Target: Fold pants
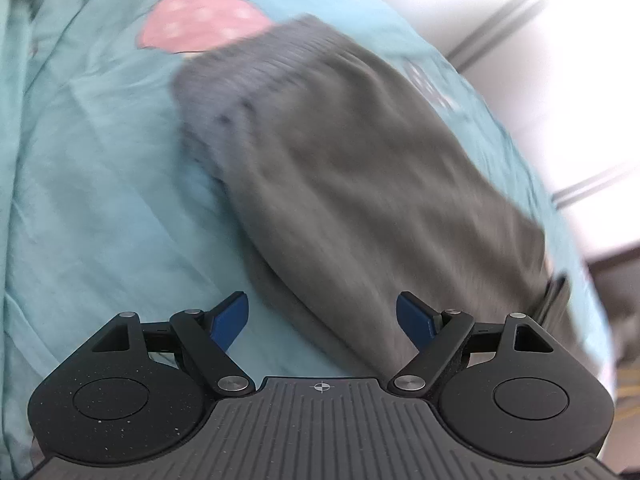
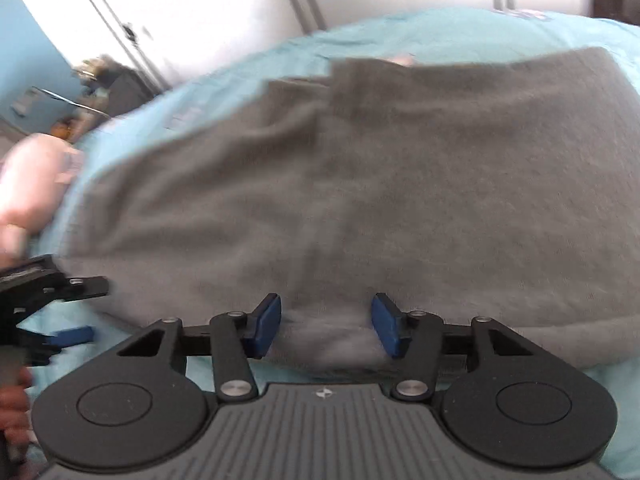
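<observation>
Grey pants (image 2: pixel 360 184): soft, fleecy knit with a ribbed waistband (image 1: pixel 256 60), lying folded and flat on the bed; one layer's edge forms a step near the far side. Both views are motion-blurred.

Left tool (image 1: pixel 322 318): blue pads (image 1: pixel 230 318) spread wide apart, nothing between them pressed; it hangs over the near edge of the pants, contact not discernible. It also shows at the left margin of the right wrist view (image 2: pixel 60 320), carried by a hand (image 2: pixel 16 400).

Right tool (image 2: pixel 326 328): jaws partly apart, straddling the near hem of the pants; a bulge of grey cloth sits between the pads, whether they pinch it cannot be told.

Bed sheet (image 1: pixel 100 160): light teal cotton, lightly creased, printed with a pink white-dotted patch (image 1: pixel 200 20).

Room: white panelled wardrobe doors (image 2: pixel 200 8) beyond the bed; dark furniture with clutter (image 2: pixel 100 84) at the left.
</observation>
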Demonstrator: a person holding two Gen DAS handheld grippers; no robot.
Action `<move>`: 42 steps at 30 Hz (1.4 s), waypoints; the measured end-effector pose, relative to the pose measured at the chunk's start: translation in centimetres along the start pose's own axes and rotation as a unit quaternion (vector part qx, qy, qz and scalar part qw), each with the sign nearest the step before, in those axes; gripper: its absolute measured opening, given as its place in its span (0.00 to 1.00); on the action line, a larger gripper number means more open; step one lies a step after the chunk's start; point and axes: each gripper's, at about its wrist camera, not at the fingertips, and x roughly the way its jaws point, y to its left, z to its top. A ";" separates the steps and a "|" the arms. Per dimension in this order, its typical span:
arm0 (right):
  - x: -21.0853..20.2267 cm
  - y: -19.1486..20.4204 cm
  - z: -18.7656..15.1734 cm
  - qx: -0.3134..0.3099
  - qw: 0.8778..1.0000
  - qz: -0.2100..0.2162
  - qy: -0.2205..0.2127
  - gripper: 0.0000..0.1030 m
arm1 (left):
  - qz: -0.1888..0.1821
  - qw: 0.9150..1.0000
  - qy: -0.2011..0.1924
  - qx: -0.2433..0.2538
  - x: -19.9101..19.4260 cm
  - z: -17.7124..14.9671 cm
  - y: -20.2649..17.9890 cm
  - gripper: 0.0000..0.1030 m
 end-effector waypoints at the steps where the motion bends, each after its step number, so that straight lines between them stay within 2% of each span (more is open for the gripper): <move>1: -0.2 -0.6 0.1 0.029 0.998 0.054 0.001 0.50 | -0.008 1.000 -0.001 -0.017 -0.2 0.7 0.9 0.85; 2: -0.3 -1.4 0.0 0.062 0.994 0.090 -0.002 0.52 | -0.017 0.999 -0.003 -0.033 -0.3 1.4 1.8 0.85; 3: -0.4 -2.0 -0.2 0.084 0.991 0.106 -0.011 0.54 | -0.029 0.998 -0.004 -0.052 -0.3 2.2 2.9 0.86; 4: -0.5 -2.4 -0.4 0.093 0.990 0.101 -0.020 0.64 | -0.040 0.997 -0.001 -0.071 -0.2 2.7 3.8 0.86; 6: -0.4 -3.1 -1.0 0.087 0.992 0.080 -0.037 0.66 | -0.066 0.991 0.008 -0.113 0.3 3.4 5.5 0.87; 9: -0.2 -3.8 -1.2 0.090 0.992 0.079 -0.049 0.72 | -0.084 0.984 0.021 -0.155 1.2 3.3 6.7 0.87; 10: -0.2 -4.0 -1.1 0.095 0.991 0.079 -0.055 0.78 | -0.087 0.984 0.023 -0.155 1.5 3.3 6.6 0.87; 11: -0.2 -4.3 -1.1 0.101 0.990 0.080 -0.061 0.79 | -0.089 0.985 0.024 -0.148 1.7 3.3 6.2 0.87; 15: -0.1 -5.3 -1.0 0.114 0.988 0.085 -0.063 0.80 | -0.099 0.986 -0.007 -0.135 1.9 3.7 5.7 0.88; 18: -0.1 -5.7 -1.0 0.120 0.987 0.089 -0.063 0.81 | -0.128 0.979 -0.009 -0.157 2.8 4.2 6.2 0.88; 20: 0.0 -5.7 -1.1 0.119 0.987 0.090 -0.062 0.82 | -0.115 0.979 -0.008 -0.169 3.1 4.3 6.9 0.86; 24: -0.4 -6.0 -1.1 0.125 0.986 0.094 -0.062 0.82 | -0.129 0.970 -0.028 -0.206 2.5 4.3 8.4 0.86; 27: -0.3 -6.1 -1.0 0.130 0.985 0.096 -0.062 0.82 | -0.125 0.972 -0.059 -0.189 2.2 4.7 8.6 0.87; 30: -0.1 -6.2 -1.0 0.129 0.985 0.094 -0.061 0.83 | -0.128 0.973 -0.051 -0.186 2.8 4.9 8.5 0.87; 32: -0.1 -6.0 -1.0 0.123 0.986 0.092 -0.060 0.83 | -0.134 0.974 -0.049 -0.177 3.1 5.3 8.4 0.92; 36: -0.1 -5.8 -1.1 0.119 0.987 0.089 -0.061 0.84 | -0.133 0.975 -0.056 -0.169 3.4 5.7 7.9 0.92; 39: 0.0 -5.6 -1.1 0.115 0.988 0.085 -0.063 0.84 | -0.129 0.976 -0.067 -0.161 3.2 5.5 7.8 0.83; 41: 0.1 -5.5 -1.1 0.110 0.989 0.082 -0.064 0.84 | -0.119 0.977 -0.075 -0.159 2.8 5.3 7.7 0.72; 42: 0.1 -5.4 -1.1 0.108 0.989 0.080 -0.064 0.84 | -0.121 0.977 -0.080 -0.160 2.5 5.3 7.7 0.71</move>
